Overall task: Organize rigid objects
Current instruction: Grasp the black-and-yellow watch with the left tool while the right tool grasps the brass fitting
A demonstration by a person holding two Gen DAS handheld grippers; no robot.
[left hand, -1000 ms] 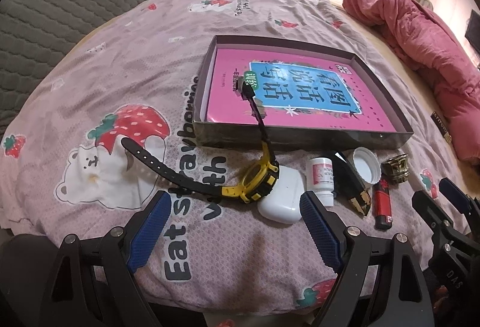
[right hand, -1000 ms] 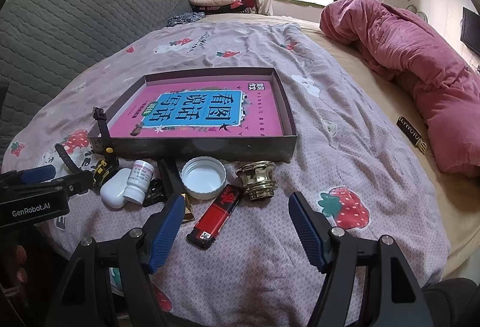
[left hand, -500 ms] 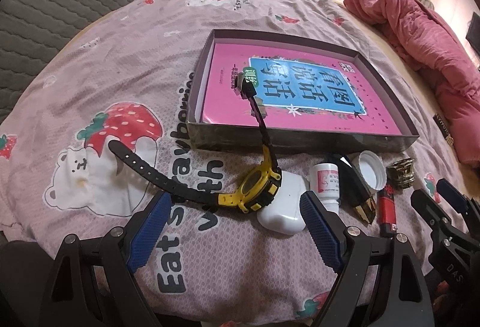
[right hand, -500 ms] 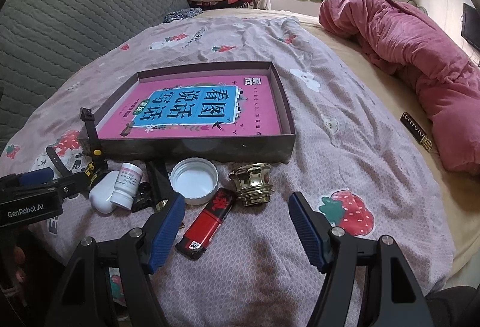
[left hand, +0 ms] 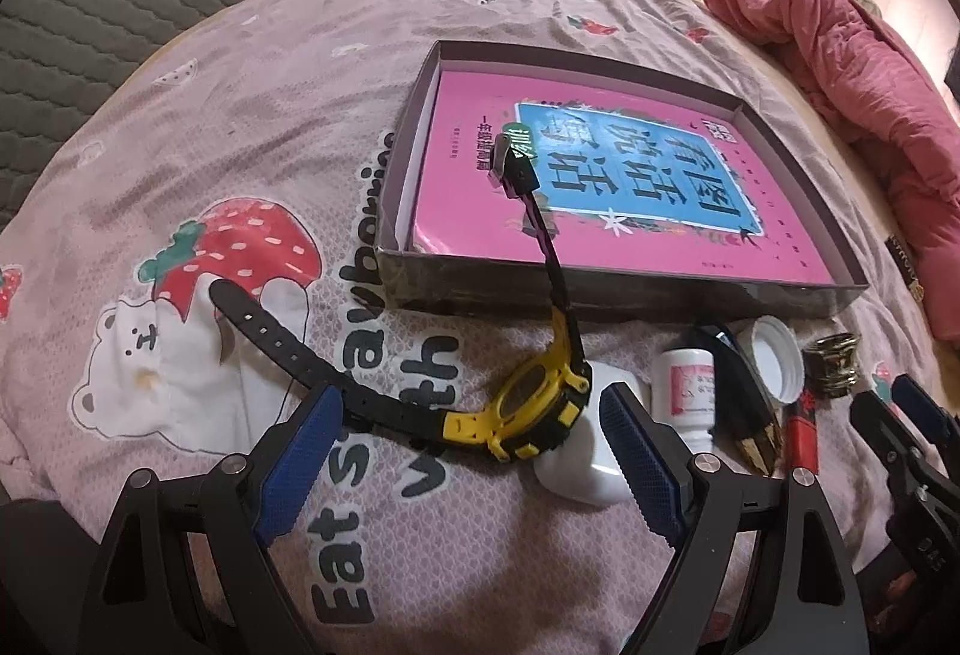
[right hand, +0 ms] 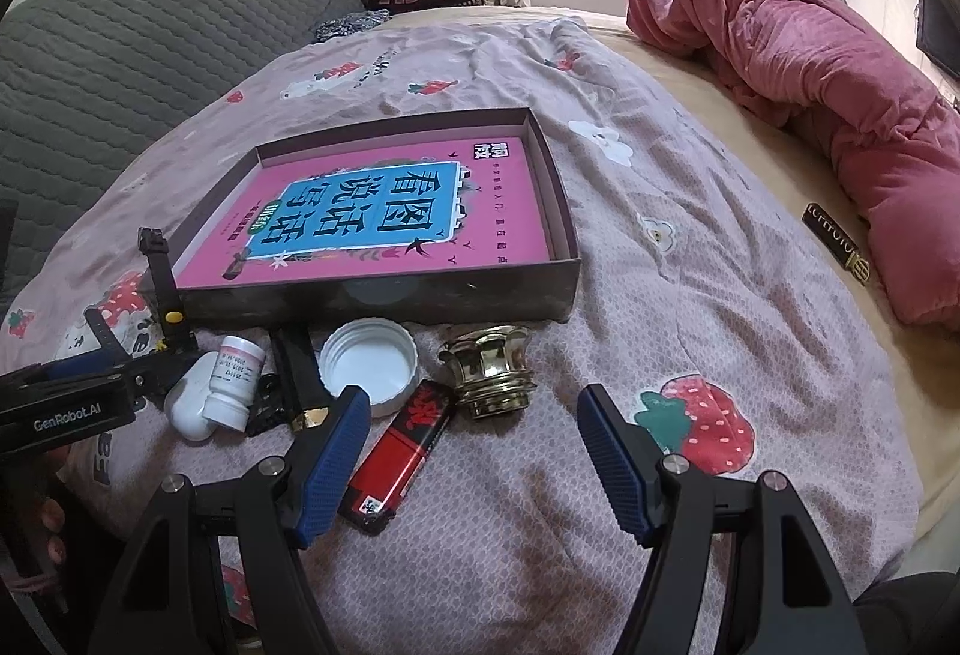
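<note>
Both grippers hover over the near edge of a bed (right hand: 690, 247) with their fingers spread wide and nothing between them. The left gripper (left hand: 471, 466) sits low over a yellow and black watch (left hand: 528, 403), whose one strap lies flat to the left while the other rises up against the near wall of a shallow box (left hand: 630, 295). A pink book (right hand: 384, 223) lies flat inside that box.

In front of the box a row of small things lies on the sheet: a white case (left hand: 585, 466) touching the watch, a small white bottle (right hand: 237, 379), a black clip (right hand: 300, 373), a white lid (right hand: 369, 364) lying open side up, a brass knob (right hand: 492, 370) and a red lighter (right hand: 402, 454). The right gripper (right hand: 474, 460) hangs just above the lighter and knob. A pink quilt (right hand: 810, 72) is heaped at the far right.
</note>
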